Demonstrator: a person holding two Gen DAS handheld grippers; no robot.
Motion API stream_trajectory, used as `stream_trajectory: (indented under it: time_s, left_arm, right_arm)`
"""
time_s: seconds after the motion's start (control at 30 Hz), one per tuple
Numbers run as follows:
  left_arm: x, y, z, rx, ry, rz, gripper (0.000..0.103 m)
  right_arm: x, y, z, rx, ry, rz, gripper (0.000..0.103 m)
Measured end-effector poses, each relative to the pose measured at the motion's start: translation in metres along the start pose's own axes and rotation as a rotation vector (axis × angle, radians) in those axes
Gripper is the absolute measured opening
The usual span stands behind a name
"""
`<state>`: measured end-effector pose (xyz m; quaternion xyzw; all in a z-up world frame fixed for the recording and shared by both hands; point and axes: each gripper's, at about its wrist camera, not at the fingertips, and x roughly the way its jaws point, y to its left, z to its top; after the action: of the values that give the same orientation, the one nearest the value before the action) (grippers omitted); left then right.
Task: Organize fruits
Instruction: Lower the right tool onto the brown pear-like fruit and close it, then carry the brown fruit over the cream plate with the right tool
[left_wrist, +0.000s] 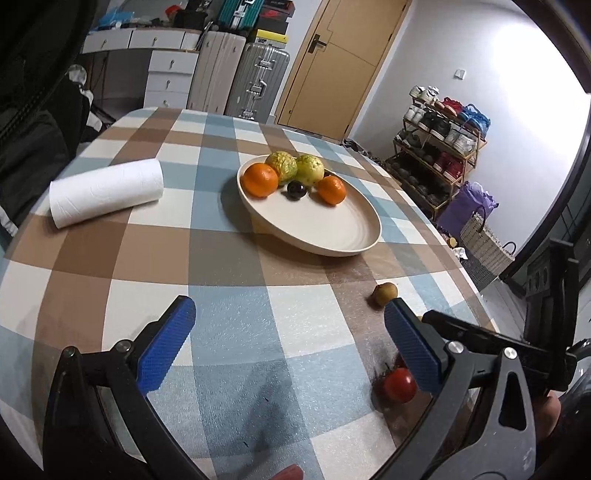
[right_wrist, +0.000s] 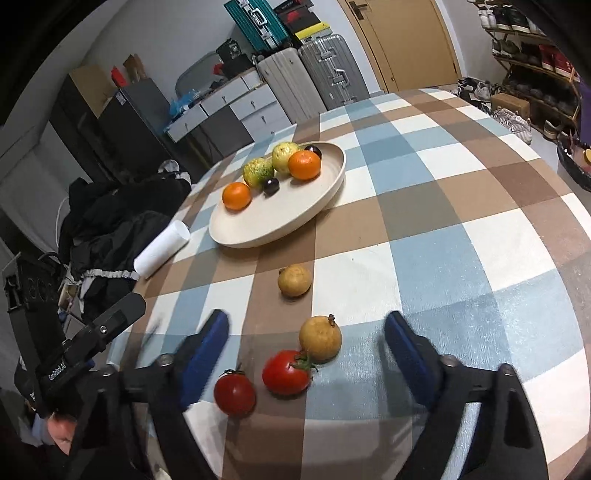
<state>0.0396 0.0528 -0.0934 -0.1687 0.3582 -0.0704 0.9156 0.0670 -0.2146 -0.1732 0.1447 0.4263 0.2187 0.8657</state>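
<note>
Blue-padded right tongs (right_wrist: 306, 354) hang spread wide above the checked counter (right_wrist: 461, 206), gripping nothing, with two red tomatoes between their pads: the smaller tomato (right_wrist: 235, 393) nearer the left pad, the larger tomato (right_wrist: 287, 372) just beside a tan round fruit (right_wrist: 320, 337), seemingly touching it, though the angle makes that hard to confirm. A second tan fruit (right_wrist: 294, 280) lies a little farther on, apart from the rest. Left tongs (left_wrist: 290, 343) are likewise spread apart and empty over the counter. Beyond sits the cream plate (right_wrist: 258, 225), holding two oranges, the near orange (right_wrist: 236, 195) and the far orange (right_wrist: 304, 165), two yellow-green fruits (right_wrist: 258, 171) side by side, and two dark plums (right_wrist: 270, 185). All of this fruit is clustered toward the plate's far side. Left of the plate, a white paper roll (right_wrist: 162, 248) lies on its side near the counter's edge.
</note>
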Motion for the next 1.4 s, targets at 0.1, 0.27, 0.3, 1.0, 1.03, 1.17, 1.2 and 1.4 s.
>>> stream_trajectory:
  time_s: [0.1, 0.27, 0.3, 1.0, 1.03, 1.17, 1.2, 1.4]
  left_arm:
    - [0.001, 0.001, 0.001, -0.010, -0.001, -0.004, 0.102]
    - [0.012, 0.002, 0.006, -0.017, 0.018, -0.008, 0.102]
    - [0.012, 0.002, 0.006, -0.018, 0.020, -0.008, 0.102]
    - [0.061, -0.060, 0.029, 0.154, 0.125, -0.014, 0.102]
    - [0.064, -0.064, 0.030, 0.162, 0.135, -0.021, 0.102]
    - [0.085, -0.077, 0.032, 0.192, 0.221, -0.040, 0.102]
    - [0.089, -0.081, 0.032, 0.202, 0.231, -0.045, 0.102]
    - [0.105, -0.100, 0.029, 0.253, 0.265, -0.055, 0.102]
  right_arm:
    - [0.005, -0.002, 0.000, 0.017, 0.026, -0.031, 0.064]
    - [0.006, -0.007, -0.001, 0.039, 0.051, -0.026, 0.050]
    - [0.008, -0.008, -0.002, 0.038, 0.058, -0.025, 0.045]
    - [-0.007, -0.035, -0.004, 0.070, -0.018, 0.008, 0.026]
    - [-0.012, -0.040, -0.003, 0.080, -0.036, -0.010, 0.026]
    - [-0.028, -0.056, 0.001, 0.109, -0.096, -0.010, 0.026]
    - [-0.032, -0.057, 0.002, 0.108, -0.107, -0.014, 0.026]
    - [-0.045, -0.073, 0.006, 0.124, -0.138, -0.024, 0.026]
